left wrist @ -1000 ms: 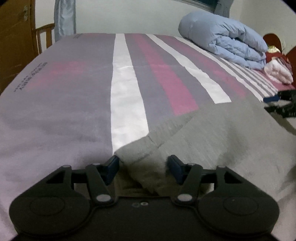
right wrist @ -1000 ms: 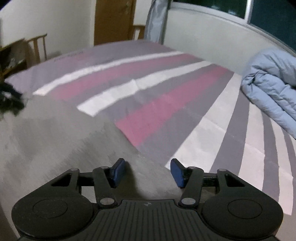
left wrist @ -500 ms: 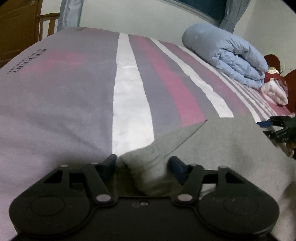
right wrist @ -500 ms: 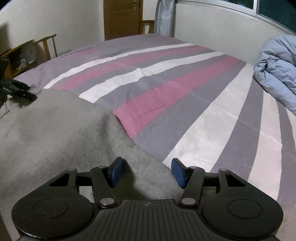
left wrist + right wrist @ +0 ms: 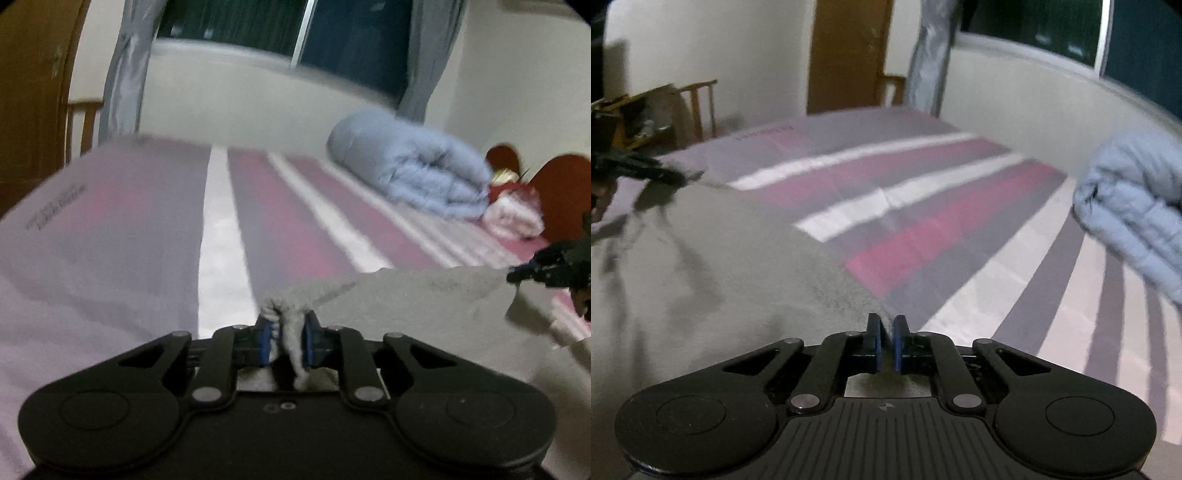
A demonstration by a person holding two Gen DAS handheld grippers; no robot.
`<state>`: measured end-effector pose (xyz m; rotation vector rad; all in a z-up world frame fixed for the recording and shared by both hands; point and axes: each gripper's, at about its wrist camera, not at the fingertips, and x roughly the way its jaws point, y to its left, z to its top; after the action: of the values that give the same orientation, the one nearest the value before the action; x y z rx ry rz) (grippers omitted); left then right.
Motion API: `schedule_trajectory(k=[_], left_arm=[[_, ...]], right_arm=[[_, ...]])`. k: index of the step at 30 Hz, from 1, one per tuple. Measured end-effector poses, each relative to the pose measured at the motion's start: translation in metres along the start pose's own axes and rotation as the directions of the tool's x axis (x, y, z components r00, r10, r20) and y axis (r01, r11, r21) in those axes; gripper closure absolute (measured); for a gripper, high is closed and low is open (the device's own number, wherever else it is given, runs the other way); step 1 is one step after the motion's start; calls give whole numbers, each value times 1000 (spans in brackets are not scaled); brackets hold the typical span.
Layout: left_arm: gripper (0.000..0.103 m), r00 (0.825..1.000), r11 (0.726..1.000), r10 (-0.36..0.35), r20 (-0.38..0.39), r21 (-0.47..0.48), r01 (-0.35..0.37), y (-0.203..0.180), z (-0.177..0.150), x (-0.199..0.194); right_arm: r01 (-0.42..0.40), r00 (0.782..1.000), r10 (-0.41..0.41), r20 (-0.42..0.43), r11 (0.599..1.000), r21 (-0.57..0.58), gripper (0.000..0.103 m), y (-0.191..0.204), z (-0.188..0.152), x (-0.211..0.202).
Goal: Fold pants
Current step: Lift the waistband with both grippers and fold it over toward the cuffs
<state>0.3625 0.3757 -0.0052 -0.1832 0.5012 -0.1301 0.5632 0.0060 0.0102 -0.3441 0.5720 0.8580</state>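
Grey pants gripped at two corners above the striped bed.

The bed (image 5: 110,240) lies bare ahead to its far edge; a blue duvet (image 5: 410,177) sits far right. The left tongs (image 5: 287,341) pinch bunched pants (image 5: 424,306); the right tongs (image 5: 885,341) clamp the pants' edge, fabric stretched between them.

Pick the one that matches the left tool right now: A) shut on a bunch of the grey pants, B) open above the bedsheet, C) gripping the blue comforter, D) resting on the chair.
A: the left tool has its fingers closed on a bunched fold of the grey pants.
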Motion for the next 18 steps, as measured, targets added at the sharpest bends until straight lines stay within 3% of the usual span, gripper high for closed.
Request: schedule_trajectory(k=[4, 9, 13, 14, 18], left_arm=[[96, 992, 999, -51, 113, -11, 53, -16, -6, -56], [96, 985, 997, -64, 159, -35, 70, -40, -43, -115], [92, 993, 995, -36, 109, -88, 46, -52, -87, -142], [85, 997, 994, -10, 76, -105, 18, -53, -99, -147], [82, 992, 967, 127, -23, -219, -129, -59, -132, -161]], right_arm=[[1, 999, 1, 53, 999, -44, 97, 32, -4, -65], [-14, 998, 20, 62, 995, -103, 100, 95, -47, -131], [-23, 999, 25, 22, 994, -104, 100, 148, -103, -153], [-26, 1000, 27, 9, 997, -78, 100, 158, -118, -155], [51, 998, -53, 43, 998, 41, 98, 191, -162, -168]])
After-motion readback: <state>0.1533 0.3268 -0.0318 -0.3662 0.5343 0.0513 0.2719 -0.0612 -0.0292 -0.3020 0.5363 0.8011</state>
